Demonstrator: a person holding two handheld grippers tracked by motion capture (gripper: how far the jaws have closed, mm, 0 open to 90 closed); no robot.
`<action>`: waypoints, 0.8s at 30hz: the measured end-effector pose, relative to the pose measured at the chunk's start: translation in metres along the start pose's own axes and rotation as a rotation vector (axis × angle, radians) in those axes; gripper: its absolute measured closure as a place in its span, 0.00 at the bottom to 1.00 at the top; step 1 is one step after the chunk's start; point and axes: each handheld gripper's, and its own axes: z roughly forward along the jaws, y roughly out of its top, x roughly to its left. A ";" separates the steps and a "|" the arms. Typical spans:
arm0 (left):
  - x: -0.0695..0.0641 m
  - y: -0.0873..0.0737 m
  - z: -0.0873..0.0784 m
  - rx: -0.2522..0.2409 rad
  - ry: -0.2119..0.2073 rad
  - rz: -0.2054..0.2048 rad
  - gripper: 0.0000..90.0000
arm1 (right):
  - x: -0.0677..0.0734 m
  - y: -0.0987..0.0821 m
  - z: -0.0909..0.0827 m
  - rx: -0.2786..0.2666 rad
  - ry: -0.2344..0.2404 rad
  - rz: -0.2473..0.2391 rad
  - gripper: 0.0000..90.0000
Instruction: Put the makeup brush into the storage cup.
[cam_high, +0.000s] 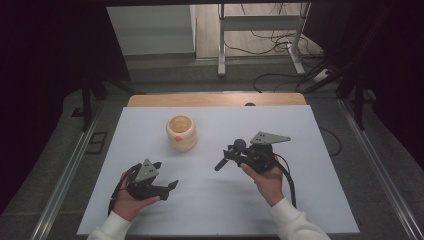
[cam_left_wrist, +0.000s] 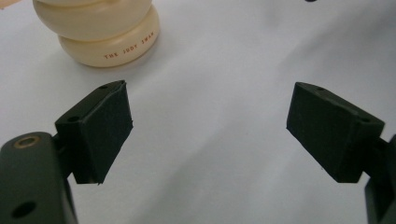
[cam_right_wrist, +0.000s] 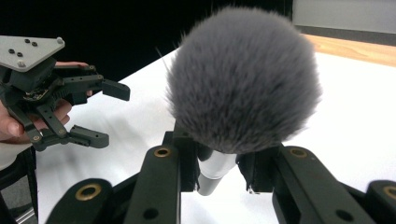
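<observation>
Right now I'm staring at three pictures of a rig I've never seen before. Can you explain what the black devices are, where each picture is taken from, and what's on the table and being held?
A person holds a black two-jaw tool in each hand. The high view looks down on the white table. The other two pictures come from cameras riding on each tool, looking along its jaws.

The left hand-held gripper has its jaws wide apart with nothing between them. Ahead of it stands a cream-coloured round ribbed jar, open at the top.

The right hand-held gripper is shut on the pale handle of a fluffy grey makeup brush, bristles pointing up. That view also catches the left one farther off.
</observation>
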 end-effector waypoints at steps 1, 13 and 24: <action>0.000 -0.001 -0.001 0.000 0.001 0.000 0.16 | 0.000 0.000 0.000 0.000 0.000 0.000 0.78; 0.006 -0.007 -0.002 0.022 0.009 0.008 0.16 | 0.001 0.015 0.011 -0.024 0.017 0.014 0.78; 0.009 -0.010 -0.003 0.017 0.017 -0.008 0.16 | 0.000 0.038 0.020 -0.054 0.025 0.010 0.78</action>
